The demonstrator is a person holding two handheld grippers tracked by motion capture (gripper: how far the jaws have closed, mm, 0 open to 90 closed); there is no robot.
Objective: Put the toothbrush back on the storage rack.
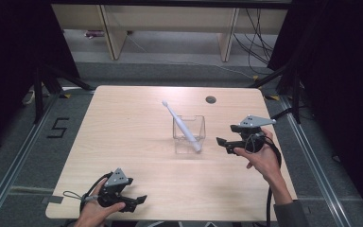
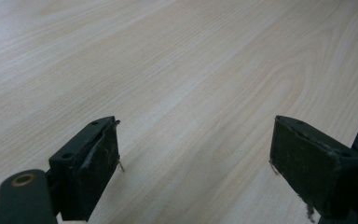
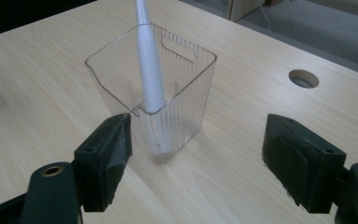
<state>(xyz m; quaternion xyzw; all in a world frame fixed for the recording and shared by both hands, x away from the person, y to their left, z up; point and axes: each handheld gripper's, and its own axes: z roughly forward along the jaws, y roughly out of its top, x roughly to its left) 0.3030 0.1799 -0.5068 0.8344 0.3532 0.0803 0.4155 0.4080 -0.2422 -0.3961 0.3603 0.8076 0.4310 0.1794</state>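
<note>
— Black jaws first, nearest us: our left gripper [image 1: 139, 200] sits at the near edge of the wooden table [image 1: 123, 142], jaws spread wide with nothing but bare tabletop between them in the left gripper view. It's well apart from everything else.

— And our right gripper [image 1: 223, 144]?

— Farther up, on the right side. Its jaws also stand wide and hold nothing. In the right gripper view the clear ribbed plastic cup [image 3: 168, 93] stands just ahead of them, lined up closer to the left jaw than to the right.

— So the cup lies just to the left of the right gripper as we see it from above?

— Yes, near but not touching. Inside it leans a white electric toothbrush [image 1: 182, 126]: its thick handle end is down in the cup's near right corner, and its long axis slants up and away to the left, head poking past the far rim.

— Which hand should go in?

— We judge the right one; it is far nearer, and already faces the cup.

— Beyond that?

— A round cable hole [image 1: 211, 99] near the table's far edge.
</note>
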